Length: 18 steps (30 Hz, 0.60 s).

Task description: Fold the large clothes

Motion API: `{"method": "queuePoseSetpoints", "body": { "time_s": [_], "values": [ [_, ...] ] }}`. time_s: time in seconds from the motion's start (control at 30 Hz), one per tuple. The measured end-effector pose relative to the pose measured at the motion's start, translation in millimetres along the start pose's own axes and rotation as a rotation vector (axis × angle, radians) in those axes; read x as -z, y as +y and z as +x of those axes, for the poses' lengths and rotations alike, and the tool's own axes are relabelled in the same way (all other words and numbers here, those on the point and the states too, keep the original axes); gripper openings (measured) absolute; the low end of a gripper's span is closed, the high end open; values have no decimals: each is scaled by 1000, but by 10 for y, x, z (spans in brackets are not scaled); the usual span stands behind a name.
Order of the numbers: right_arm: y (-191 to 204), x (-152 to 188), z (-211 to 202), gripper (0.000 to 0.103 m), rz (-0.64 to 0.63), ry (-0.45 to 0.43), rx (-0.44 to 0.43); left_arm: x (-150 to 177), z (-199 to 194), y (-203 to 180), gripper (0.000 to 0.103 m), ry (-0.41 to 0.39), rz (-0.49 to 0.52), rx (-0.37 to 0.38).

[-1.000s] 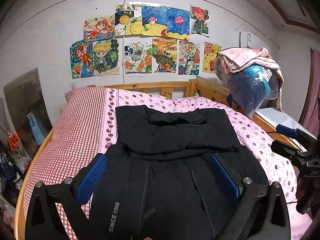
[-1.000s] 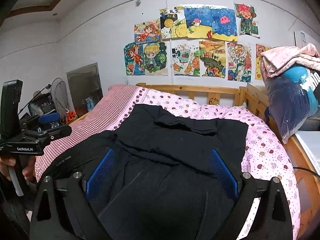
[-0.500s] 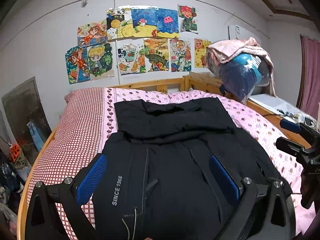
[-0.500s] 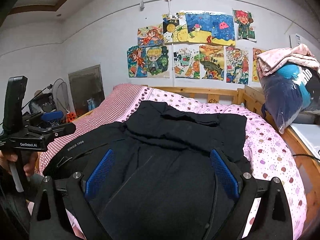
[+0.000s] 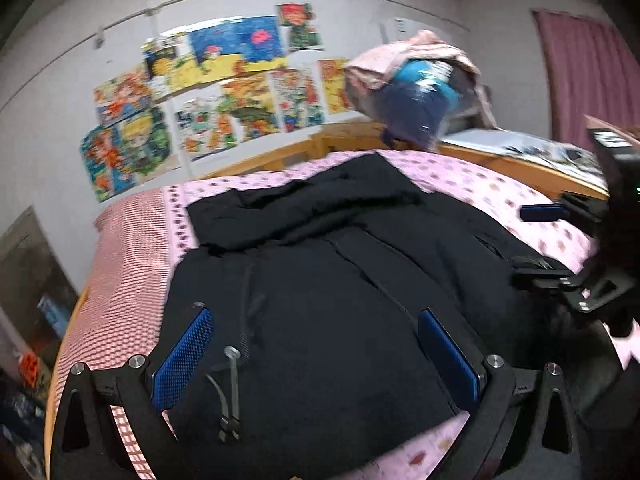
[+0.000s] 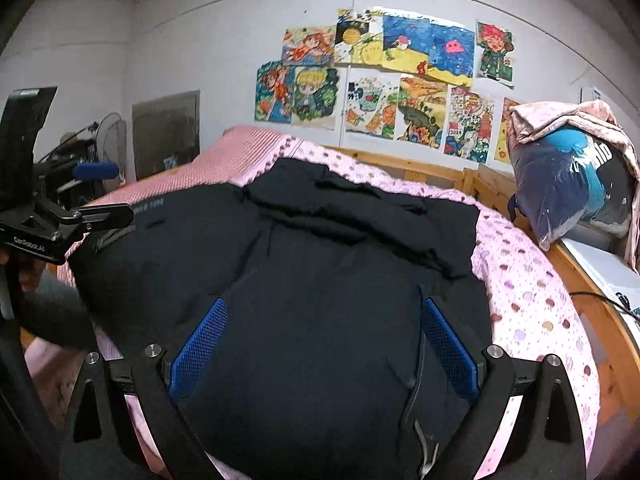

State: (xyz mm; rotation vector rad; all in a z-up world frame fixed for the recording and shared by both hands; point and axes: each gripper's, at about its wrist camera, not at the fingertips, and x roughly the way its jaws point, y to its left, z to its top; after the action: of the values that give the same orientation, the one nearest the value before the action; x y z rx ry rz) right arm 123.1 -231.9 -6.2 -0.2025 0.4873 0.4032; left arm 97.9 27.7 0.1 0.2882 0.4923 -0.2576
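Note:
A large black jacket lies spread on the pink bed, hood end toward the headboard. It also shows in the right wrist view. My left gripper is open and empty, hovering over the jacket's near hem, where a zipper pull and drawstring lie. My right gripper is open and empty above the jacket's near right part. The right gripper shows at the right edge of the left wrist view; the left one shows at the left edge of the right wrist view.
A wooden bed frame rims the pink spotted sheet. A bundle of bedding in a plastic bag sits at the far right on a white surface. Drawings hang on the wall. A fan and clutter stand at the left.
Both grippers have drawn back toward the foot of the bed and dipped lower over the jacket's hem. The left view has swung left and is blurred. Both jaws stay open.

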Motion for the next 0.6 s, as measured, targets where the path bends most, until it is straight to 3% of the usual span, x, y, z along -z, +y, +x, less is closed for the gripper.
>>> {"method": "queuePoseSetpoints", "body": {
  "time_s": [0.37, 0.53, 0.6],
  "values": [
    [179, 571, -47, 95, -53, 177, -14, 485, 62, -209, 103, 104, 78, 97],
    [131, 694, -44, 95, -25, 228, -13, 654, 161, -209, 103, 168, 104, 77],
    [119, 703, -35, 95, -22, 241, -14, 690, 193, -240, 103, 189, 133, 36]
  ]
}}
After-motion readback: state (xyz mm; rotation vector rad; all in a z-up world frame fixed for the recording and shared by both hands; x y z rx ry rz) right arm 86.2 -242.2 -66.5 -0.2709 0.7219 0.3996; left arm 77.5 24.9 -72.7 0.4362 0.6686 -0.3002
